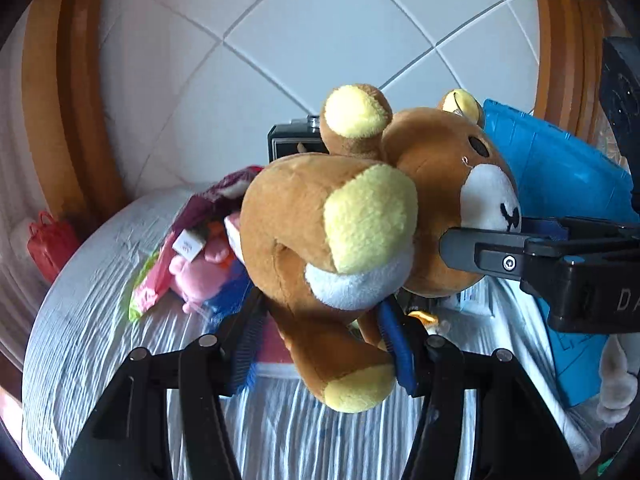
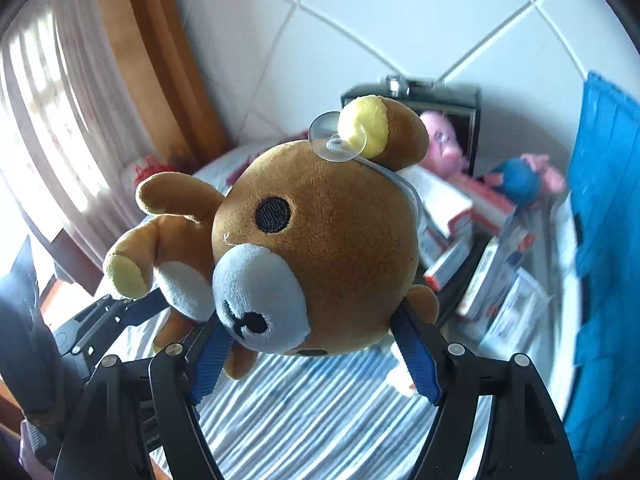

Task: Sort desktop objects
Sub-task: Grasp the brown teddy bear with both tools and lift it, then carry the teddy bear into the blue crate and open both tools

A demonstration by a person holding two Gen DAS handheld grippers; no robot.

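Above striped cloth (image 2: 304, 416), plush bear (image 2: 320, 248) clamped between both jaws

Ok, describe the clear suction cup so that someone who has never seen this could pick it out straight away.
Start at the brown teddy bear held up over the striped cloth, with the right gripper closed on its head. Go to the top of that head, beside the yellow-lined ear. The suction cup sits there on a short cord, the only see-through, glossy disc among plush toys and cardboard boxes.
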